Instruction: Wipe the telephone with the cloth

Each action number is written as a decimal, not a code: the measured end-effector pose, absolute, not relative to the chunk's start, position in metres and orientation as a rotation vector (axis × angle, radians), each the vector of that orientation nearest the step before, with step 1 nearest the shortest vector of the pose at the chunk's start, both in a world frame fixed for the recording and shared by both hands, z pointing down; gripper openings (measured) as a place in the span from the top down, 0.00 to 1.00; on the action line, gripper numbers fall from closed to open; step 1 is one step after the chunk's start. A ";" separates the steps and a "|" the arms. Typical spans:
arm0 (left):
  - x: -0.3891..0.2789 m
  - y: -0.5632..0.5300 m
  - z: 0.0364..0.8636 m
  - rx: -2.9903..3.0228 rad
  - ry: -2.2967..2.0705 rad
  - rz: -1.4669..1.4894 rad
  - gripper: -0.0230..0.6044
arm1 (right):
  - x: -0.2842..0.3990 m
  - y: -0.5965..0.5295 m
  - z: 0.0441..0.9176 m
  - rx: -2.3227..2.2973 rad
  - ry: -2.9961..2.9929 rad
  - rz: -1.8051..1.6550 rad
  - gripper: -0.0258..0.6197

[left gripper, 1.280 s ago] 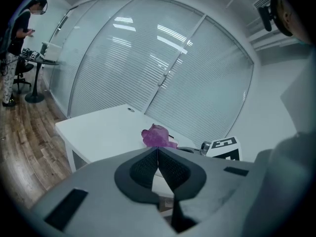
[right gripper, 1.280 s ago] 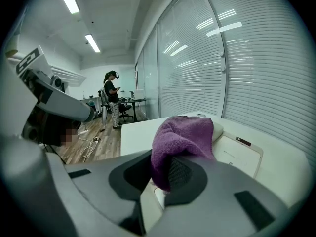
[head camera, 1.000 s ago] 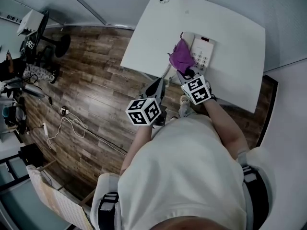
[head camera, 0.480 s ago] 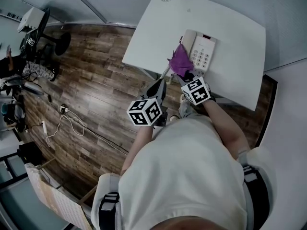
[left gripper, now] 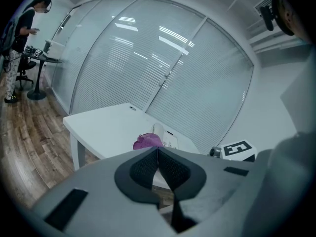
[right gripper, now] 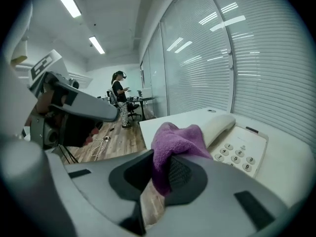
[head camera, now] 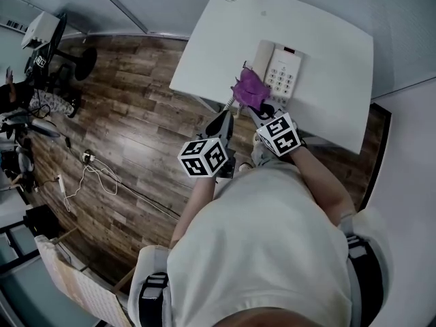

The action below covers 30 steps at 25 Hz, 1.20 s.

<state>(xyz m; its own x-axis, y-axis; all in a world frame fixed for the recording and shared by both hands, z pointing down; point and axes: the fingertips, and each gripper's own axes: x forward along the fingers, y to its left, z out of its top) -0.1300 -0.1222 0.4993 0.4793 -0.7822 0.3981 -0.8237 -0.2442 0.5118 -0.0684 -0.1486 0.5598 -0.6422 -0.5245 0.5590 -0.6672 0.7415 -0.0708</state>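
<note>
Head view: white telephone [head camera: 285,70] on white table [head camera: 327,33], handset [head camera: 262,54] along its left side. Purple cloth [head camera: 249,89] at handset's near end, at tip of right gripper [head camera: 261,109]. Left gripper [head camera: 223,121] beside table edge, over wood floor [head camera: 129,114].
Left gripper view: jaws pressed together, nothing between.
Right gripper view: jaws pinch cloth, which bunches up in front of handset.

Near end of telephone [head camera: 286,71] handset hidden under cloth [head camera: 249,88]; keypad print unreadable.

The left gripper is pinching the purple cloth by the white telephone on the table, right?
No: it's the right gripper that pinches the purple cloth by the white telephone on the table; the right gripper view shows it. The left gripper is shut, empty.
</note>
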 end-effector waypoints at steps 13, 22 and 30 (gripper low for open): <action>-0.104 -0.157 0.499 2.121 -1.254 0.113 0.93 | -0.031 -0.155 0.482 1.103 -2.542 0.277 0.86; -0.077 -0.193 0.509 2.168 -1.221 0.207 0.93 | 0.019 -0.188 0.439 1.375 -2.549 0.225 0.86; -0.056 -0.229 0.520 2.184 -1.212 0.287 0.90 | 0.056 -0.221 0.426 1.516 -2.518 0.221 0.86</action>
<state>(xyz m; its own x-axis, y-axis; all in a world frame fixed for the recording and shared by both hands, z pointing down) -0.0555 -0.2290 0.5201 0.5562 -0.6906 0.4623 -0.8245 -0.3893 0.4105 0.0558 -0.2212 0.4261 -0.4571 -0.8561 0.2413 -0.8850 0.4648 -0.0275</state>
